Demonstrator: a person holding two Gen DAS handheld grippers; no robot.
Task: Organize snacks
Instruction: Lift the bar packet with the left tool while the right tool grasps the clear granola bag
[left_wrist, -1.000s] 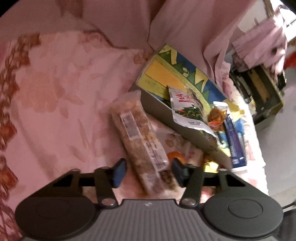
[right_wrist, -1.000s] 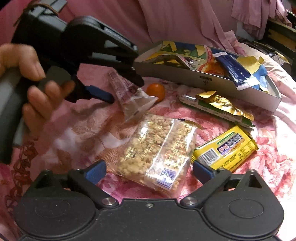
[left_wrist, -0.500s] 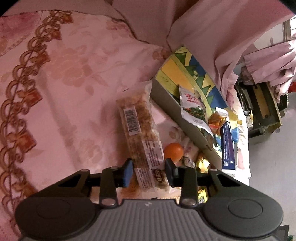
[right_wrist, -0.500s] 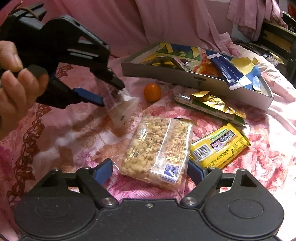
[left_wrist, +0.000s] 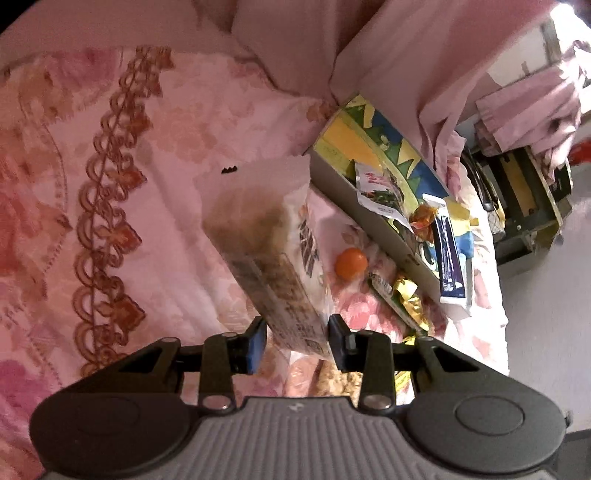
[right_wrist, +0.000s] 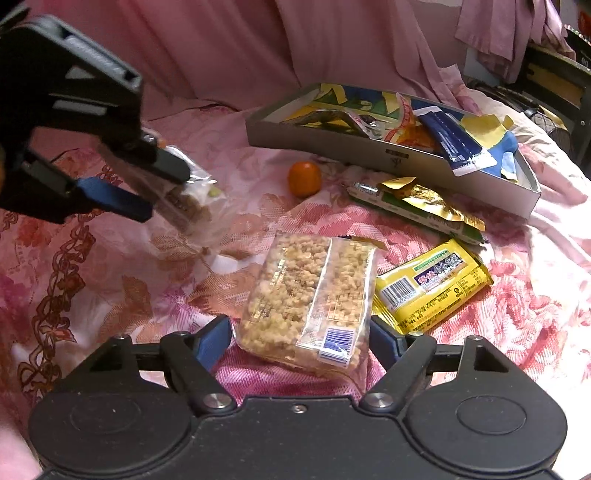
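Note:
My left gripper is shut on a long clear snack bar packet and holds it lifted above the pink bedspread; it also shows in the right wrist view, hanging from the left gripper. My right gripper is open, its jaws either side of a clear packet of puffed grain cake that lies on the bed. The grey cardboard box with several snacks in it stands behind.
A small orange, a green-and-gold wrapper and a yellow packet lie on the bedspread in front of the box. Pink curtain fabric hangs behind. The bed's edge and dark furniture are to the right.
My left gripper closed on the long snack packet and lifted it off the bed. My right gripper moved slightly closer around the grain cake packet.

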